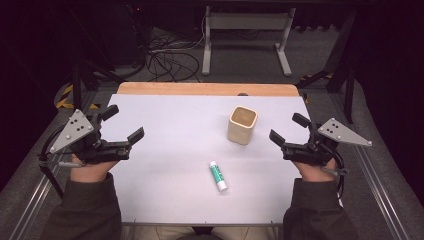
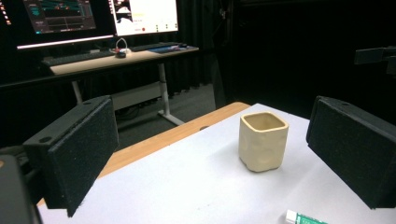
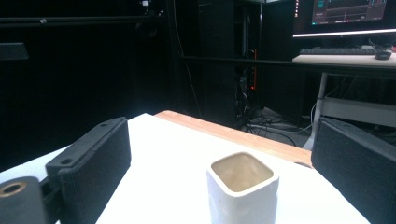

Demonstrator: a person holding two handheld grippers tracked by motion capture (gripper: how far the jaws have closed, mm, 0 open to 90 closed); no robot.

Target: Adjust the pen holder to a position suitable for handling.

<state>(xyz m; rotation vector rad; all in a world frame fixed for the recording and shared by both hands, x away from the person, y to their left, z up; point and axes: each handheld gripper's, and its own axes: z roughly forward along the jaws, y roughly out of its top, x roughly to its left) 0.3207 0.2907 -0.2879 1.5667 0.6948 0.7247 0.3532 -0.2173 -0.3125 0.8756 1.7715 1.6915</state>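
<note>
Cup point(image 1: 243, 125) upright on the white desk point(image 1: 165, 190), right of centre toward the far edge, mouth open and nothing visible inside. Stick point(image 1: 218, 176), white with a green label, flat on the desk nearer the person, a little left of the cup and well apart from it. Looks like the pairing in hand: stick into cup, judged from how both tools face them.

Left tool point(image 1: 123, 124) at the left edge of the desk, jaws wide apart, nothing between them; well apart from both things. Right tool point(image 1: 288, 128) at the right edge, jaws likewise spread and holding nothing; near the cup but not touching. Seen along the left tool's jaws, cup point(image 2: 263, 141) between the two pads farther off, end of the stick point(image 2: 306, 218) at the bottom. Seen along the right tool's jaws, cup point(image 3: 242, 189) close ahead, hollow in sight.

Nothing done as yet: stick untouched, cup unmoved and unfilled. All left: reaching the stick, clamping it, lifting, carrying over the cup's mouth, letting go.
</note>
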